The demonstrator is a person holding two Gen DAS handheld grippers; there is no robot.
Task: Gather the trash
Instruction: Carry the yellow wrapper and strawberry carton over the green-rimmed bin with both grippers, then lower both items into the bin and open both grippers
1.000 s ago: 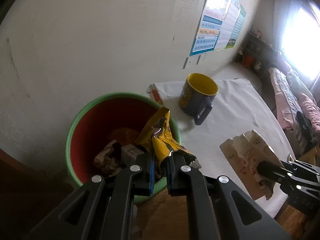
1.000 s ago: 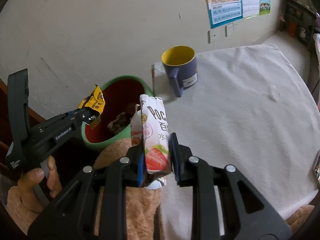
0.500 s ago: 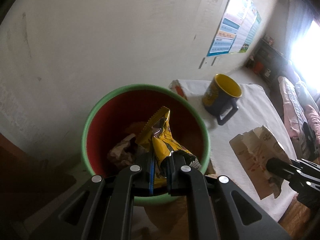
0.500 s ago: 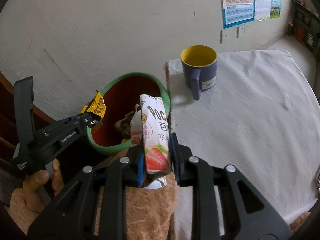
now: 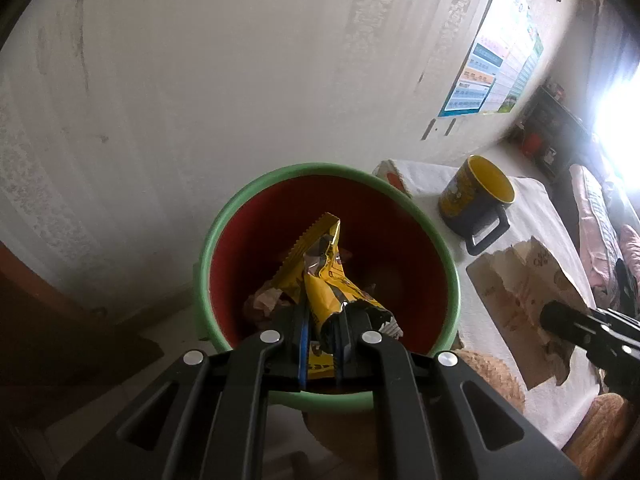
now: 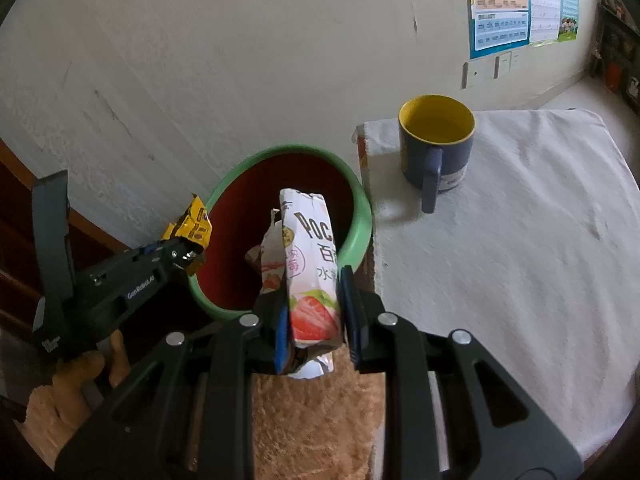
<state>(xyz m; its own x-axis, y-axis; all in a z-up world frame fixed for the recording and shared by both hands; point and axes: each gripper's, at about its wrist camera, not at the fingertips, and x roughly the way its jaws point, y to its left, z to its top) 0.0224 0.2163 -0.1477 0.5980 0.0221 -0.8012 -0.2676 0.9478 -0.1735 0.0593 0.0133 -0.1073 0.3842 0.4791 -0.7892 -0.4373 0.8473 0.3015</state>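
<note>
A green bin with a red inside (image 5: 224,216) (image 6: 362,204) stands on the floor by the wall, beside the table. Crumpled trash (image 5: 262,300) lies in it. My left gripper (image 5: 322,344) (image 6: 188,254) is shut on a yellow wrapper (image 5: 320,276) (image 6: 192,226) and holds it over the bin's near rim. My right gripper (image 6: 314,320) (image 5: 560,320) is shut on a white strawberry snack packet (image 6: 310,256) (image 5: 524,292), held above the table edge right of the bin.
A blue mug with a yellow inside (image 6: 436,148) (image 5: 476,196) stands at the table's far left corner. The table (image 6: 512,248) has a white cloth. A shaggy tan mat (image 6: 312,420) lies below. Posters (image 6: 520,0) hang on the wall.
My left gripper has moved left with the yellow wrapper until it is over the bin. My right gripper has moved closer to the bin with the packet.
</note>
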